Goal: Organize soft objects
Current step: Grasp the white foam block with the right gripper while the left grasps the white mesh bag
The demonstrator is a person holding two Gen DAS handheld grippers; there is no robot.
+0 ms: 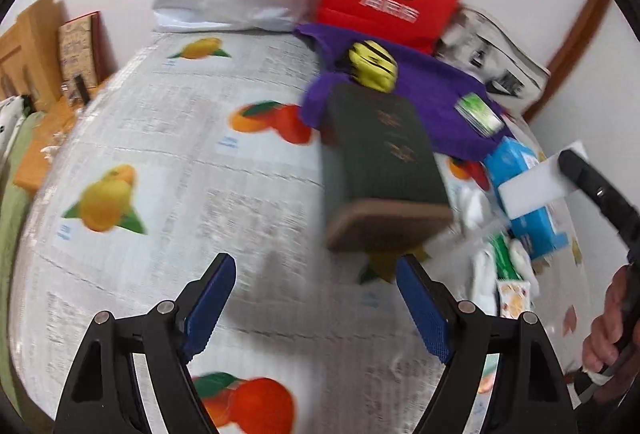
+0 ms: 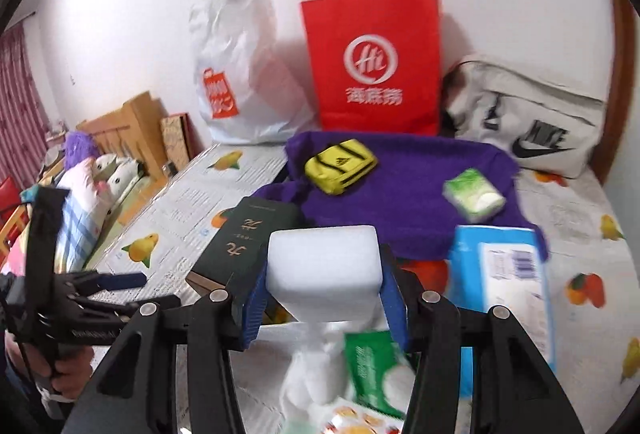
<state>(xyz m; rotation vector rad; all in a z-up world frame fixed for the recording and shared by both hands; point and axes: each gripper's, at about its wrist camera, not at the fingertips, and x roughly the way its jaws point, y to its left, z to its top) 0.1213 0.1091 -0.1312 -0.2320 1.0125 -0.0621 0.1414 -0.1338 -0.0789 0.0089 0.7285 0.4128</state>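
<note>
The right gripper [image 2: 324, 298] has its jaws clamped on a white sponge block [image 2: 324, 266] lifted above the near clutter on the bench [image 2: 192, 194], while the left gripper [image 1: 316, 302], jaws apart and empty, hovers near the dark green box [image 1: 384, 154]; carrying the block to a bag looks next.

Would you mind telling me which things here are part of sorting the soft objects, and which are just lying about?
Part of the job:
- white sponge block, held in the right gripper
- purple cloth
- yellow pouch
- tissue packs
- left gripper, open and empty

Lying about:
- dark green box
- red bag
- white plastic bag
- grey sports bag
</note>
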